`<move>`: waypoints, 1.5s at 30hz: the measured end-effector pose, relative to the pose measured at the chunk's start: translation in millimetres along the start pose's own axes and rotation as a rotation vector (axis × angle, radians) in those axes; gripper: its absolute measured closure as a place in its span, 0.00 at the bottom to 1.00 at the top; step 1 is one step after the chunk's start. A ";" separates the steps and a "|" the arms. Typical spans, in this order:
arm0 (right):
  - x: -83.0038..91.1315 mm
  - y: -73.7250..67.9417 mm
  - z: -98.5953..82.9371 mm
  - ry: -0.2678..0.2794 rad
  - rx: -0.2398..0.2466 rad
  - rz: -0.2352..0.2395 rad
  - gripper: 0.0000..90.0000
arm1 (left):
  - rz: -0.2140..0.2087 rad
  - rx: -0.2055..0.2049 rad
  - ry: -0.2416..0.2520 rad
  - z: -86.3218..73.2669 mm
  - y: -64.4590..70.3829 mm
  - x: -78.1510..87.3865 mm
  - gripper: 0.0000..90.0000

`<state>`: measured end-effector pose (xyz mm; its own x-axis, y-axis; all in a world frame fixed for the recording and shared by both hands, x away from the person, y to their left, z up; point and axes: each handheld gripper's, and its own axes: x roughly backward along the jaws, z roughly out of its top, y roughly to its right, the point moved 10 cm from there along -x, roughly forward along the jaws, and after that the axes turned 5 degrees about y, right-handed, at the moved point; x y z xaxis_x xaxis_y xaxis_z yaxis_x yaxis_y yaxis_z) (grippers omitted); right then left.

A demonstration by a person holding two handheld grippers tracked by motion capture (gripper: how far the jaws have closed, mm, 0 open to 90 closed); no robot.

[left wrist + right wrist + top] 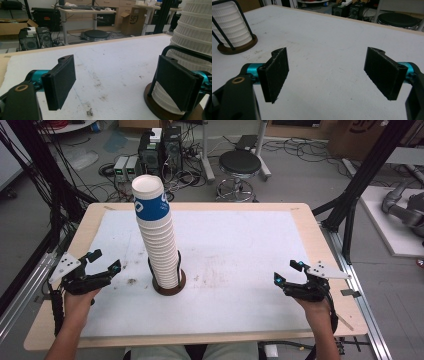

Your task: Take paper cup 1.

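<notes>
The right tongs (325, 75) hang wide open above the white surface (332, 37), their two black pads well apart with nothing between them. At the upper left, a stack of white ribbed paper cups (230, 27) stands in a black wire holder (243, 23) on a round brown base (239, 47). A black stool (398, 20) sits beyond the far edge.

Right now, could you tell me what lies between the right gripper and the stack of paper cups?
Nothing: in the high view, only bare, lightly stained white mat separates the right gripper from the cup stack.
</notes>
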<state>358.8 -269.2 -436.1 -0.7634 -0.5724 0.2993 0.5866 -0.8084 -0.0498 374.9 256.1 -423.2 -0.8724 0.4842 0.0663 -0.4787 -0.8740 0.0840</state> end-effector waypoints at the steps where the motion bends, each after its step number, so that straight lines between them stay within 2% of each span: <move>1: 0.2 0.1 -0.2 0.000 0.001 0.000 0.23 | 0.000 0.001 -0.001 -0.3 0.4 -0.3 0.18; 10: 0.8 1.1 -1.7 -0.001 -0.006 0.000 0.23 | -0.009 -0.002 -0.020 -4.1 3.2 -4.4 0.18; 15: 0.0 1.7 -3.0 -0.001 -0.013 0.009 0.23 | -0.009 0.014 -0.012 -3.5 2.5 -4.8 0.18; 22: 2.4 1.8 -5.1 -0.017 -0.006 0.014 0.23 | -0.027 0.012 -0.015 -1.4 5.6 -2.8 0.18; 30: 3.1 -3.8 -4.0 -0.021 -0.007 0.019 0.23 | -0.034 0.016 -0.023 -1.4 6.8 -2.8 0.18; 35: 1.3 -8.2 0.9 -0.006 -0.027 0.050 0.23 | -0.035 0.023 -0.033 -5.0 7.2 -4.9 0.18; 37: -0.2 -16.1 15.3 0.020 -0.022 0.086 0.23 | -0.039 0.019 -0.036 -5.4 7.5 -5.0 0.18; 38: -0.2 -16.1 15.3 0.020 -0.022 0.086 0.23 | -0.039 0.019 -0.036 -5.4 7.5 -5.0 0.18; 39: -1.0 -22.3 24.7 0.037 -0.010 0.101 0.23 | -0.040 0.022 -0.032 -4.7 7.8 -4.8 0.18; 45: -8.6 -37.1 40.4 0.042 -0.009 0.162 0.23 | -0.042 0.023 -0.031 -4.2 6.7 -2.3 0.18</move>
<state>354.4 -228.7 -398.3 -0.6698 -0.7005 0.2462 0.7006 -0.7061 -0.1031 373.2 249.0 -426.9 -0.8479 0.5219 0.0934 -0.5122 -0.8518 0.1099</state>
